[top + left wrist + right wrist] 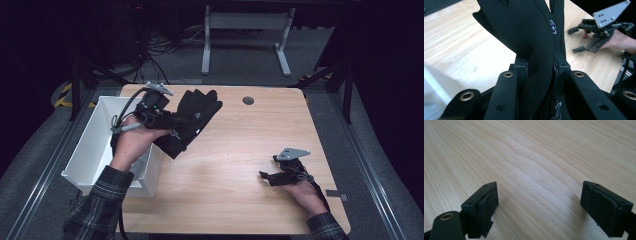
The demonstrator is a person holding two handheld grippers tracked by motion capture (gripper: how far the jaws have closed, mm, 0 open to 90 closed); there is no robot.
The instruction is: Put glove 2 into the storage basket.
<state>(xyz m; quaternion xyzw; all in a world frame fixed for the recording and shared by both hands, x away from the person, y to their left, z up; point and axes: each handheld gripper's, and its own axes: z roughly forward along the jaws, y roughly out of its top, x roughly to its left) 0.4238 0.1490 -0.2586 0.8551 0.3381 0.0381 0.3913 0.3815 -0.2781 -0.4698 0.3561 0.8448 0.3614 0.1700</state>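
Note:
A black fabric glove (196,116) with a small white logo hangs above the table's back left, fingers pointing away from me. My left gripper (172,125) is shut on its cuff end. In the left gripper view the glove (529,37) rises from between the two jaws of the left gripper (540,68), which pinch it tight; it looks like two layers together. My right gripper (268,168) rests low at the table's front right, open, with nothing in it. In the right gripper view the right gripper (539,202) stands wide apart over bare wood.
A white open bin (95,145) stands at the table's left edge, under my left forearm. The wooden table (235,150) has a round cable hole (248,100) at the back. The right gripper (586,37) also appears far off in the left gripper view.

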